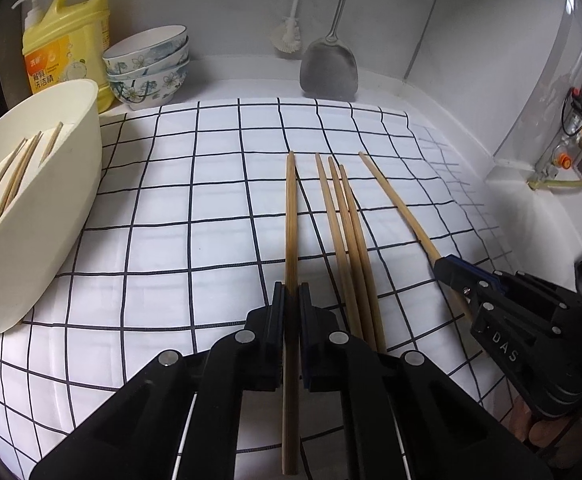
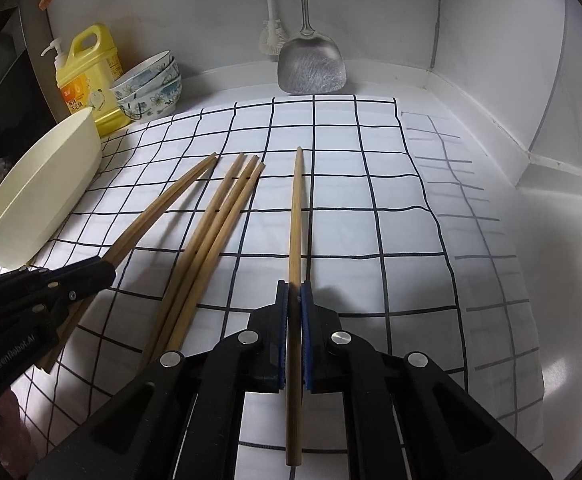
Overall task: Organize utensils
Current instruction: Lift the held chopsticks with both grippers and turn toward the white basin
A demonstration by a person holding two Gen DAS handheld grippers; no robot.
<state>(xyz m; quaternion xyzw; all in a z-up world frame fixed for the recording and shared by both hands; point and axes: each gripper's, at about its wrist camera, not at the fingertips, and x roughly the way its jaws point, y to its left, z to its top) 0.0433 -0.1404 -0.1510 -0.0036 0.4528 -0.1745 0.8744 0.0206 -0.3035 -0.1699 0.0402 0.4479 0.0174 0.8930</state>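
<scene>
Clamping a wooden chopstick each, the left gripper (image 1: 291,300) and right gripper (image 2: 295,300) have their pads closed tight on the sticks, which run forward between the fingers over the checked cloth (image 1: 171,208). The left-held chopstick (image 1: 290,208) may be a pair; I cannot tell. The right-held chopstick (image 2: 295,208) is single. The right gripper's side reads "DAS"; the left's reads "GenRobot.AI". Between the two grippers three loose chopsticks (image 1: 343,216) lie side by side on the cloth. Ahead and left of the left gripper a cream holder (image 1: 51,200) leans, more chopsticks (image 1: 15,176) inside. Beyond it stand stacked floral bowls (image 1: 151,68) and a yellow detergent jug (image 1: 71,36) with Chinese lettering
</scene>
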